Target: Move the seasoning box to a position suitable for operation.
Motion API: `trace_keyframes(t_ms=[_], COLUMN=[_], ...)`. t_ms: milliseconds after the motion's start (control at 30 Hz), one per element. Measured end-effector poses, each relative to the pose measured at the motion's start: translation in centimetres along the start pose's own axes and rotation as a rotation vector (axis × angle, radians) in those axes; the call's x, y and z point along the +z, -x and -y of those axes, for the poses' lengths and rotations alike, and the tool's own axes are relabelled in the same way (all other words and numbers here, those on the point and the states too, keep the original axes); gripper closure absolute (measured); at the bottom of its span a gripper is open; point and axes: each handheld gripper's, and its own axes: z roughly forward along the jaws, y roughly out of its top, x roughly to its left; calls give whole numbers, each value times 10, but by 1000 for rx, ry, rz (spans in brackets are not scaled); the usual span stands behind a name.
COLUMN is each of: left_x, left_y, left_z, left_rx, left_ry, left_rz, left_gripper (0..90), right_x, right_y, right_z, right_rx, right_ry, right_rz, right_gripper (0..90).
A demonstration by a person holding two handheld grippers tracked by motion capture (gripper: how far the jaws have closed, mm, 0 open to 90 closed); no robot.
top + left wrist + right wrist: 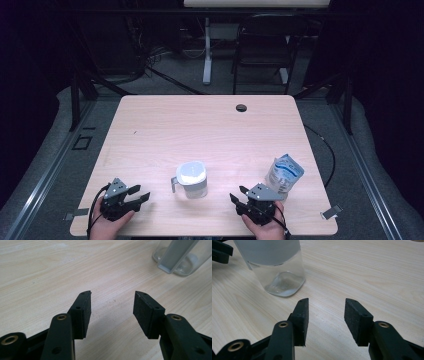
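A clear plastic jug (191,179) with a white lid and a handle on its left stands upright near the table's front middle. Its base shows in the right gripper view (280,272), and its handle (175,255) in the left gripper view. A blue-and-white pouch (283,174) stands at the front right. My left gripper (141,193) rests low over the front left of the table, open and empty (112,307), left of the jug. My right gripper (238,194) sits at the front right, open and empty (326,315), between the jug and the pouch.
The light wooden table (200,130) has a dark cable hole (241,107) near its far edge. Beyond the table stand a black chair (262,45) and a white desk leg (207,50). Grey carpet surrounds the table.
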Motion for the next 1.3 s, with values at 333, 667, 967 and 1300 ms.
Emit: trace_keyframes(t_ms=[333,667,967,1300], left_x=[-7,-9,-13,-6], left_y=[-7,-8,-4,7], left_z=[-1,-1,0,-7], left_rx=[-29,-35,-24,-14], left_ry=[32,33,29,23], left_rz=[-15,-14,-20,-4], left_gripper=[489,488,488,492], right_x=[1,4,8,5], right_y=[-2,-3,-5,-10], right_z=[0,2,-1,2], right_rx=[-12,-9,-8,-63], right_ry=[-6,-22,-18,-46], right_rz=[5,-6,-22,-23], right_gripper=[555,535,537,537])
